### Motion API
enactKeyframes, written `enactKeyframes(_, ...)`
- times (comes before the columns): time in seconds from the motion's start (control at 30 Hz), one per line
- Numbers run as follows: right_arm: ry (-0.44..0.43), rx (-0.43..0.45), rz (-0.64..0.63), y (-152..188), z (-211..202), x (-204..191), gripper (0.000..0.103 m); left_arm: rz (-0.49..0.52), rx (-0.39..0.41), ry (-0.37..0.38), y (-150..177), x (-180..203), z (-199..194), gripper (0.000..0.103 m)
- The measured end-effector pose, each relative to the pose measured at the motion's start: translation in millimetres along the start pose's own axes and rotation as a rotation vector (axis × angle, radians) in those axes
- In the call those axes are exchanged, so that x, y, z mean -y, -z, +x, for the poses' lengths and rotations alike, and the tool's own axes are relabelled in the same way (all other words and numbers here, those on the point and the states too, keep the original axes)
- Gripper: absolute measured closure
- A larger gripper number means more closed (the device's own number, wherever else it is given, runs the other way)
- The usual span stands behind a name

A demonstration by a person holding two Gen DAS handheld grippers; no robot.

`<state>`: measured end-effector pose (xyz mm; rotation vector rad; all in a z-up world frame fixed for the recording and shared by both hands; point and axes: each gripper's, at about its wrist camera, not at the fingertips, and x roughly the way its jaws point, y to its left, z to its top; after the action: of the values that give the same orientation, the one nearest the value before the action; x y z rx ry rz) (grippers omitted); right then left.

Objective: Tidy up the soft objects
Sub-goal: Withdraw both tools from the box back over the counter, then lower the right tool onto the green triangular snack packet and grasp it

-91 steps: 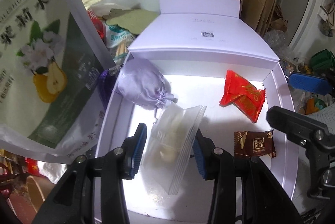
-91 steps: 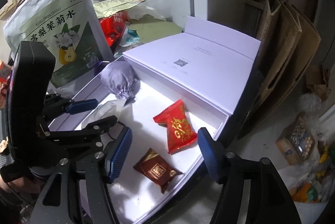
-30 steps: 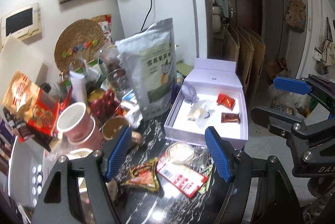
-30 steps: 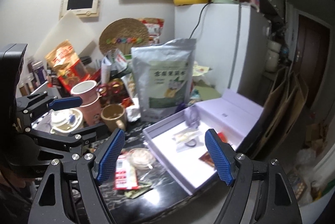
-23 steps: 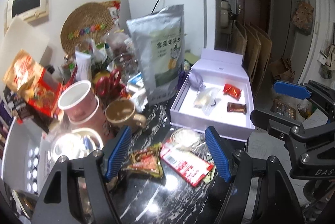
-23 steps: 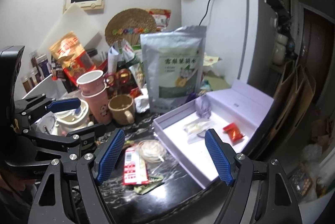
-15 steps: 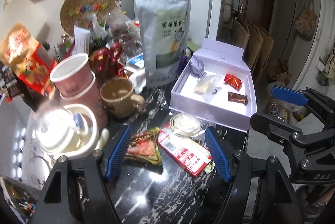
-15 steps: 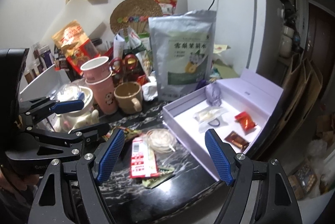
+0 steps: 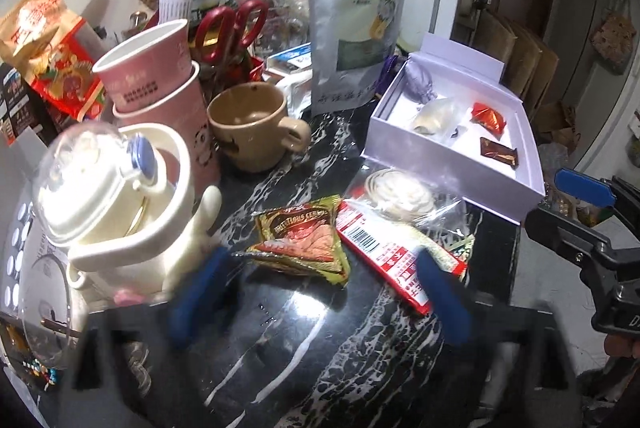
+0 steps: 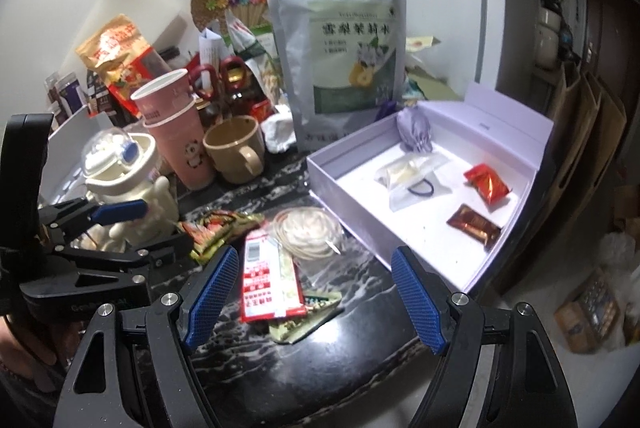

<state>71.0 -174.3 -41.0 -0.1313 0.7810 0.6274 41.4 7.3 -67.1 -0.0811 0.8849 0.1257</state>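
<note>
An open lavender box [image 9: 452, 163] [image 10: 332, 163] on the black marble counter holds a purple pouch [image 9: 420, 83], a clear zip bag [image 10: 408, 171], a red candy [image 10: 486, 183] and a brown chocolate [image 10: 474, 222]. In front of the box lie a green-red snack packet [image 9: 304, 240], a red-white packet [image 10: 268, 276] and a clear bag with a white coil [image 10: 308, 228]. My left gripper [image 9: 320, 292] hovers over the snack packet, its jaws opening and blurred, with nothing gripped. My right gripper [image 10: 314, 288] stands open above the red-white packet, holding nothing.
Left of the packets stand a white lidded pot [image 9: 120, 195], stacked pink cups [image 9: 160, 79] and a tan mug [image 9: 252, 123]. A tall silver pouch [image 10: 340, 47] stands behind the box. The counter edge [image 10: 360, 360] runs along the near right side.
Both grippers have sunk toward the counter, so the packets look larger and nearer. The left jaws have spread wider and now show as a blur.
</note>
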Motion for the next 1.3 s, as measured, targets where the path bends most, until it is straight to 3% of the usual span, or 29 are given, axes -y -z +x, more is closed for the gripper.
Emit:
enactKeyframes(0.37, -0.043, -0.098, 0.011, 14.7, 32.6, 6.3, 0.023, -0.009, -0.032, 0.004, 6.0, -7.6, 9.9, 0.000)
enactKeyframes(0.8, -0.163, -0.197, -0.085, 19.5, 83.4, -22.0, 0.023, -0.097, -0.034, 0.042, 13.7, -30.2, -1.1, 0.000)
enactKeyframes(1.1, -0.141, -0.290, -0.125, 25.0, 122.4, -40.5, 0.023, -0.100, -0.037, 0.044, 17.6, -31.2, -3.3, 0.000)
enactKeyframes(1.3, -0.142, -0.279, -0.120, 30.8, 120.1, -45.2, 0.034, -0.104, -0.035, 0.050, 21.3, -32.0, -6.2, 0.000)
